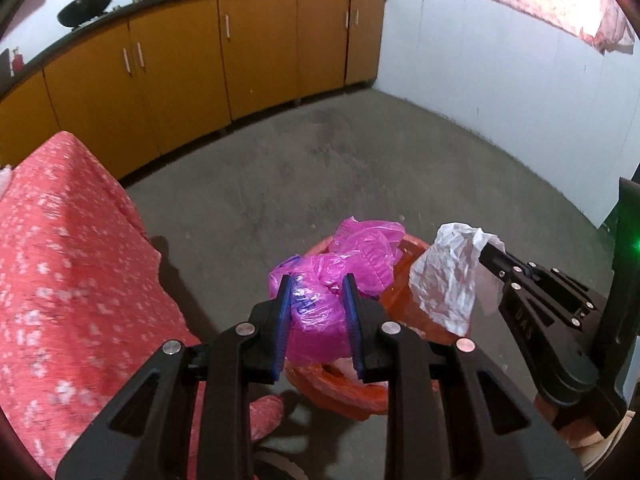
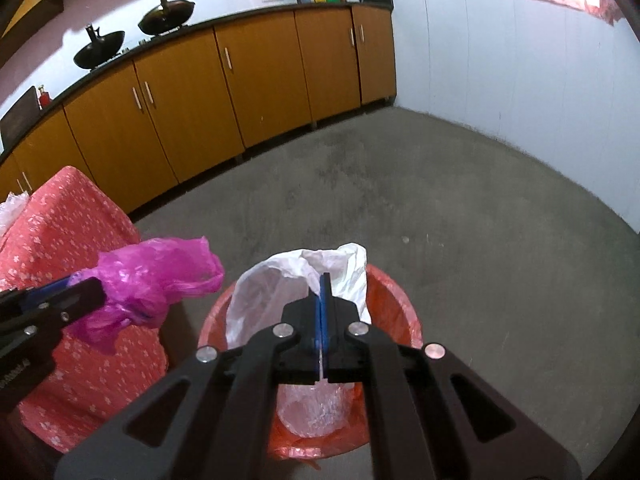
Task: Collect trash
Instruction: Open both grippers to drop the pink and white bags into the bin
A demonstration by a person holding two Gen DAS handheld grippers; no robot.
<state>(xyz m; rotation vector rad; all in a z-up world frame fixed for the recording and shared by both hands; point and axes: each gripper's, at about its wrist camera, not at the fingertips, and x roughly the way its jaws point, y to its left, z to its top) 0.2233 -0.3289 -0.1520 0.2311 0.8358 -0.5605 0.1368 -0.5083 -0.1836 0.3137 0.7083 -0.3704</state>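
Note:
A bin lined with an orange bag (image 1: 404, 320) (image 2: 394, 300) stands on the floor below both grippers. My left gripper (image 1: 318, 284) is shut on a crumpled pink plastic bag (image 1: 344, 264) and holds it over the bin's left side; the bag also shows in the right wrist view (image 2: 156, 276). My right gripper (image 2: 325, 280) is shut on a white plastic bag (image 2: 276, 292) that hangs into the bin. In the left wrist view the white bag (image 1: 448, 276) hangs from the right gripper (image 1: 490, 248) above the bin's right rim.
A surface draped in red flowered cloth (image 1: 60, 280) (image 2: 80, 240) stands just left of the bin. Orange cabinets (image 1: 240, 52) with woks on the counter line the far wall. A white wall (image 1: 520, 80) is on the right. Grey concrete floor (image 2: 400, 184) lies between.

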